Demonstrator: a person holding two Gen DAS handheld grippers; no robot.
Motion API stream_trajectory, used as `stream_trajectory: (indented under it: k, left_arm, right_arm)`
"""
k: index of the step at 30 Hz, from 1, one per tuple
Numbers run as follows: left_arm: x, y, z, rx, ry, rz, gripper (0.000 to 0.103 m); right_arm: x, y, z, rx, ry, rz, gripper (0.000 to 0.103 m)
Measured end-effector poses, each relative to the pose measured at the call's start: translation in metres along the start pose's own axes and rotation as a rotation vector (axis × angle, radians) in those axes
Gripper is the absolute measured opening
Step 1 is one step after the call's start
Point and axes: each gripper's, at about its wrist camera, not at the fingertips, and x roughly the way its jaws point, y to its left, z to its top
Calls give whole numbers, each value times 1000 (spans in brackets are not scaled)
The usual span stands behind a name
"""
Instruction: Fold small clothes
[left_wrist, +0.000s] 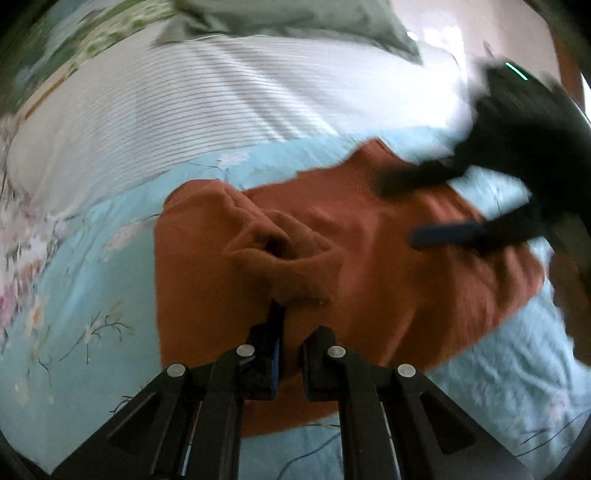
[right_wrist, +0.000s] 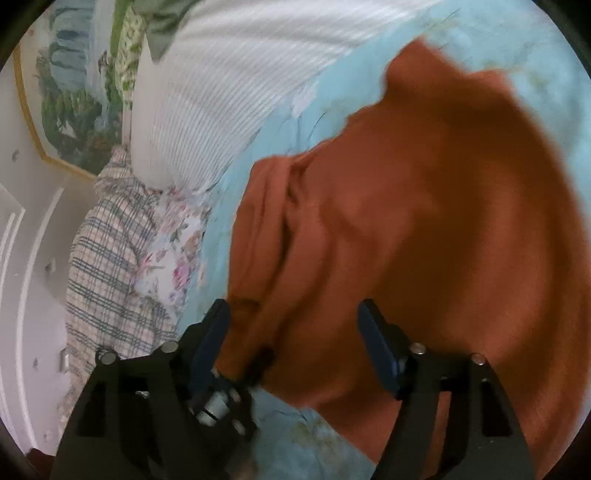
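Note:
A rust-orange knit garment (left_wrist: 388, 251) lies spread on a light blue floral bedsheet (left_wrist: 74, 288). My left gripper (left_wrist: 291, 314) is shut on a bunched fold of the garment at its near edge. My right gripper (left_wrist: 402, 206) shows blurred at the right in the left wrist view, open, hovering over the garment's far side. In the right wrist view the right gripper (right_wrist: 295, 314) is open, its blue-padded fingers (right_wrist: 373, 332) straddling a ridge of the orange garment (right_wrist: 443, 221).
A white striped pillow (left_wrist: 184, 110) and a green pillow (left_wrist: 295, 18) lie beyond the garment. A plaid cloth (right_wrist: 107, 258) and floral fabric (right_wrist: 173, 258) lie at the bed's left edge. A framed picture (right_wrist: 66, 85) hangs on the wall.

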Motion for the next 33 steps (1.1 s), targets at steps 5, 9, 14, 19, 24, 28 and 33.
stream_trajectory:
  k: [5, 9, 14, 19, 24, 28, 33]
  left_arm:
    - [-6, 14, -1, -59, -14, -52, 7]
    - [-14, 17, -2, -56, -25, -68, 7]
    - [-16, 18, -1, -59, -27, -77, 7]
    - [-36, 11, 20, -84, -59, -162, 7]
    - [-51, -28, 47, -100, -94, -320, 7]
    - [-30, -72, 52, -88, -44, -400, 7]
    - [-7, -113, 43, -29, 34, -407, 7]
  right_arm:
    - [57, 9, 30, 9, 115, 62, 78]
    - [104, 31, 52, -59, 170, 59, 64]
    - [122, 54, 67, -140, 167, 1, 17]
    - [48, 87, 62, -268, 33, 6, 16]
    - [-31, 64, 62, -315, -80, -56, 15]
    - [-52, 9, 58, -237, -99, -204, 15]
    - [-62, -36, 48, -168, -112, -224, 15]
